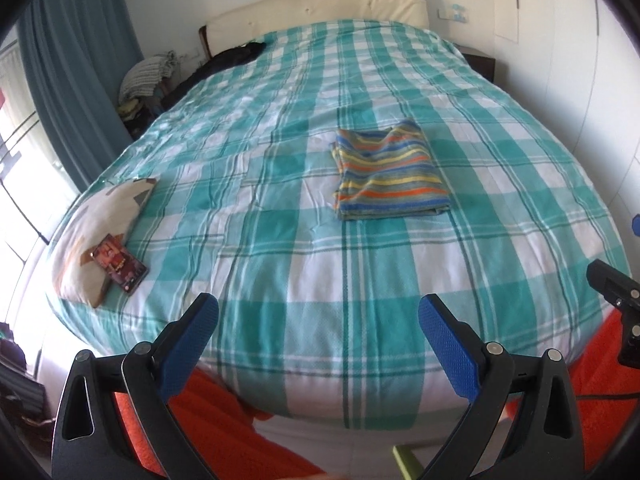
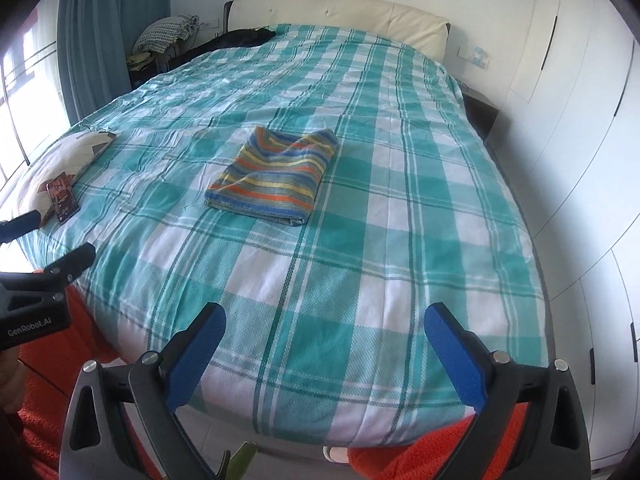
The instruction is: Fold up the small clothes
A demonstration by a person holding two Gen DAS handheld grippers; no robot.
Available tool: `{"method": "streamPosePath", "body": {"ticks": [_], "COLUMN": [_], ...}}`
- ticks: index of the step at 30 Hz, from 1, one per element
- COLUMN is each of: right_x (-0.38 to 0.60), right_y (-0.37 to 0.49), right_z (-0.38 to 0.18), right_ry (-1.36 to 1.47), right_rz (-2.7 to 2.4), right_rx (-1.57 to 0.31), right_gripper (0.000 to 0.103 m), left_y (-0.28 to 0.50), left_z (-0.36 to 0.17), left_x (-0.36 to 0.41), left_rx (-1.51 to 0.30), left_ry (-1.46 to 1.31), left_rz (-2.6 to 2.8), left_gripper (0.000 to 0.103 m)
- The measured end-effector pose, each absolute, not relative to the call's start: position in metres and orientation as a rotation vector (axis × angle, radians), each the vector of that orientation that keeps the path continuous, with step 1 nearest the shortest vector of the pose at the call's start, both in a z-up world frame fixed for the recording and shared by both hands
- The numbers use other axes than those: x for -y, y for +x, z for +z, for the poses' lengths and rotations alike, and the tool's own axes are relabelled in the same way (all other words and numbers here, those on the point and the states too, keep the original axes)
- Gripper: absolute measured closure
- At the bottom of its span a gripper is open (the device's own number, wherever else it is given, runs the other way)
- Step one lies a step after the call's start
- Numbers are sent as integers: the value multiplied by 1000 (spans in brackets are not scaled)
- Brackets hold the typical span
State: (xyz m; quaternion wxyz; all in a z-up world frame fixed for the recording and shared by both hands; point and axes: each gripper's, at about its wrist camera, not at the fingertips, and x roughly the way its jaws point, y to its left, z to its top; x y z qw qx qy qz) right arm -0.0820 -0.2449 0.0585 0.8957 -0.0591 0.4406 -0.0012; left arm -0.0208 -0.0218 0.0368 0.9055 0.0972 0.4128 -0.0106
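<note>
A striped garment [image 1: 390, 174] in blue, orange, yellow and grey lies folded into a flat rectangle on the teal-and-white checked bedspread [image 1: 280, 208]; it also shows in the right wrist view [image 2: 274, 176]. My left gripper [image 1: 318, 312] is open and empty, held back over the foot of the bed, well short of the garment. My right gripper [image 2: 324, 320] is open and empty, also over the foot of the bed. The right gripper's body shows at the right edge of the left wrist view, and the left gripper's fingers [image 2: 74, 260] show at the left of the right wrist view.
A patterned pillow [image 1: 100, 232] with a book or case [image 1: 120, 264] on it lies at the bed's left edge. A dark garment [image 1: 224, 60] lies near the cream headboard [image 1: 320, 12]. An orange rug [image 1: 224, 432] covers the floor at the bed's foot. White wardrobes [image 2: 580, 160] stand on the right.
</note>
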Motion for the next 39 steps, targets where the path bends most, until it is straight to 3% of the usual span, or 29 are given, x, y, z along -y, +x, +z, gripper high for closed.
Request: {"method": "streamPosePath", "body": {"ticks": [12, 23, 39], "right_x": [234, 241, 239], "right_y": [-111, -114, -123], "right_z": [85, 105, 135], "right_ry": [-147, -6, -20], "right_rz": [-27, 62, 52], "right_rx": [-875, -885, -836], "right_gripper": [4, 4, 4], "left_y": [-40, -47, -52], "left_z": [80, 87, 106], "left_x": [15, 30, 24], "left_rx": [-792, -839, -813], "left_ry": [112, 116, 100], "left_rz": [-90, -79, -61], "left_gripper": [0, 0, 1]}}
